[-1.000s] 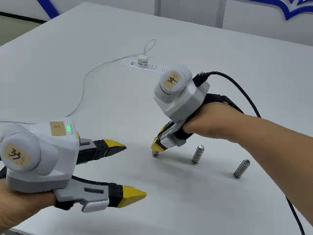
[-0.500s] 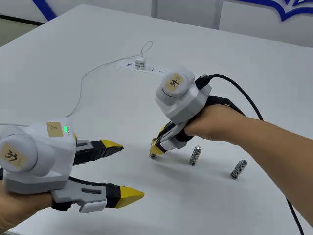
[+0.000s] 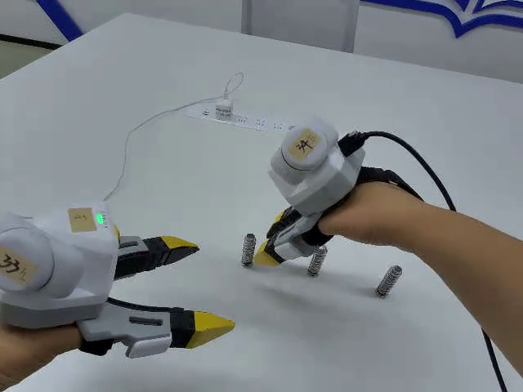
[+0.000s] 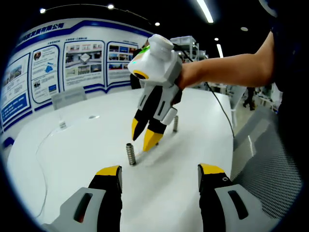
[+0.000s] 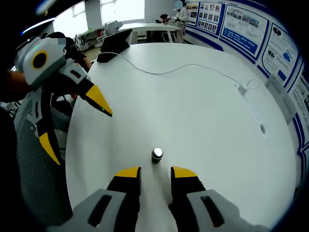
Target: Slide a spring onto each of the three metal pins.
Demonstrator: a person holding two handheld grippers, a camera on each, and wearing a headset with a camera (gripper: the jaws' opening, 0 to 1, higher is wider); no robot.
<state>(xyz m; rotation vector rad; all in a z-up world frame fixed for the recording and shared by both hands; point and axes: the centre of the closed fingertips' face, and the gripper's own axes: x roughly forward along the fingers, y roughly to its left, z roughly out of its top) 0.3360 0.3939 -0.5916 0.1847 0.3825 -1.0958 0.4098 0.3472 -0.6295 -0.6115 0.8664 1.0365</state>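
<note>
Right gripper (image 3: 266,256) hangs slack-jawed and empty, tips just beside the leftmost spring (image 3: 248,250), which stands upright on the table (image 3: 392,106). Lift away straight, I'd judge, so nothing topples. Left gripper (image 3: 208,284) gapes wide, empty.

A tan sticker (image 3: 12,265) reading "33" sits on the left gripper (image 3: 214,286), well behind its fingers. The handwritten sticker (image 3: 304,144) on the right gripper (image 3: 263,258), likewise behind the fingers, and the wall posters (image 4: 87,58) cannot be read.

Your head view looks down over the left gripper (image 3: 214,286), left gripper view faces the right gripper (image 4: 142,141) closely, right gripper view points down, all share the pin (image 5: 157,154) off its tips.
</note>
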